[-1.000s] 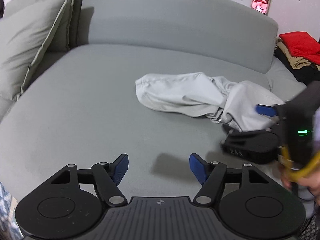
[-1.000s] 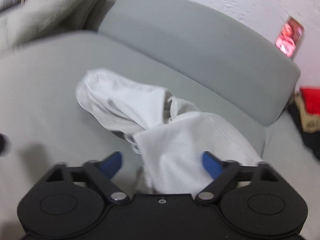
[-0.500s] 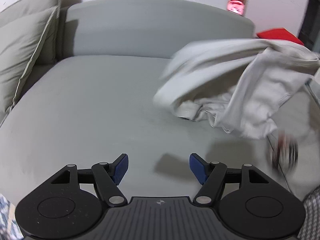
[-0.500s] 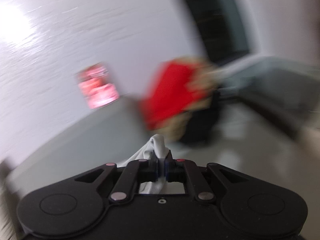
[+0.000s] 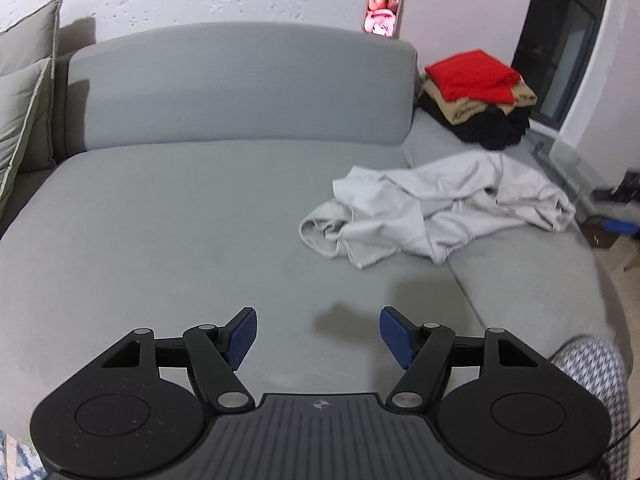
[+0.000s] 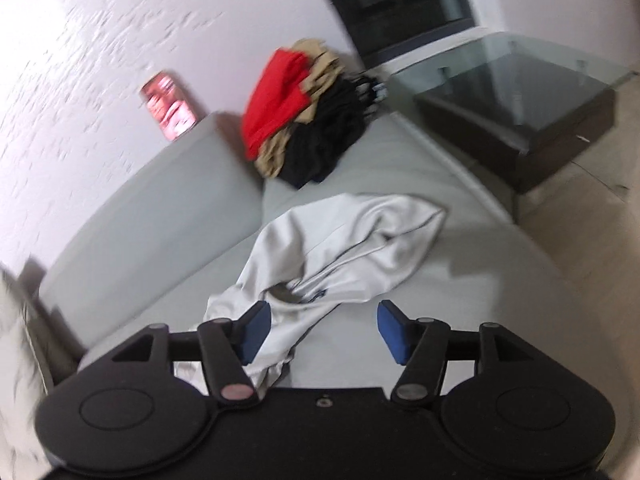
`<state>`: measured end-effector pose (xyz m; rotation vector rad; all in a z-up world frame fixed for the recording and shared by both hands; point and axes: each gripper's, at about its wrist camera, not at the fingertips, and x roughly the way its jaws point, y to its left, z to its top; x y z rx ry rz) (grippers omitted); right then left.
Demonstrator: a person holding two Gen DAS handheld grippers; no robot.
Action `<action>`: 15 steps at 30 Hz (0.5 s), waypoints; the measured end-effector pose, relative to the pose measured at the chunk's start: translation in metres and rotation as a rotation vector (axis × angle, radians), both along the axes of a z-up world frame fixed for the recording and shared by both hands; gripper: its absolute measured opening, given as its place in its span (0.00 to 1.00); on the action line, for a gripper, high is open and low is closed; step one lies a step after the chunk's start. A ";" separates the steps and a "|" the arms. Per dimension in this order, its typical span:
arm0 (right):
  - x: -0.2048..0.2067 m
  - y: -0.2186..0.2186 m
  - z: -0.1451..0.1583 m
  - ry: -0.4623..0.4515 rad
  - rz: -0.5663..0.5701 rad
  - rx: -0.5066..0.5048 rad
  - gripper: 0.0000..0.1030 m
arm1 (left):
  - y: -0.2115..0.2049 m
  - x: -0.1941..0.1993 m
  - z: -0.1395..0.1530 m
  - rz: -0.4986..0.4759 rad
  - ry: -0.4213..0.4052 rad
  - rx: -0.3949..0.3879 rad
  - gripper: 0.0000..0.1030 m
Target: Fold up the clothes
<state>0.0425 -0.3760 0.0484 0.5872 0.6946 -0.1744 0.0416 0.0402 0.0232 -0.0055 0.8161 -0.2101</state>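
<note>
A crumpled pale grey garment [image 5: 440,210] lies on the right part of the grey sofa seat [image 5: 180,220]. My left gripper [image 5: 318,336] is open and empty, low over the seat, with the garment ahead and to its right. My right gripper [image 6: 324,330] is open and empty just above the near end of the same garment [image 6: 340,256]; a fold of cloth passes under its left finger [image 6: 254,328]. The right gripper does not show in the left wrist view.
A stack of folded clothes, red on top of tan and black [image 5: 478,94], sits at the sofa's far right end and also shows in the right wrist view [image 6: 304,116]. A phone [image 5: 383,6] leans on the backrest. Cushions [image 5: 22,112] stand at left. A glass table [image 6: 516,92] stands beside the sofa.
My right gripper shut on the garment, lifted and flung it rightward, then opened and let it go. The garment now lies further right on the seat. My left gripper stayed open.
</note>
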 end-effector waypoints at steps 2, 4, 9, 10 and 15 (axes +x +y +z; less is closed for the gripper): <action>0.021 0.012 -0.011 0.004 0.064 0.009 0.50 | -0.006 0.001 0.001 0.007 -0.011 0.018 0.65; 0.041 0.026 -0.022 0.014 0.128 0.013 0.37 | -0.006 0.001 -0.004 0.007 0.005 0.032 0.66; 0.104 0.058 -0.048 0.025 0.196 -0.141 0.38 | 0.001 0.005 -0.021 0.023 0.062 0.023 0.66; 0.115 0.064 -0.053 0.035 0.207 -0.196 0.39 | 0.002 0.006 -0.023 0.027 0.071 0.011 0.66; 0.161 0.096 -0.083 0.154 0.311 -0.446 0.19 | 0.006 0.013 -0.034 0.040 0.101 -0.028 0.65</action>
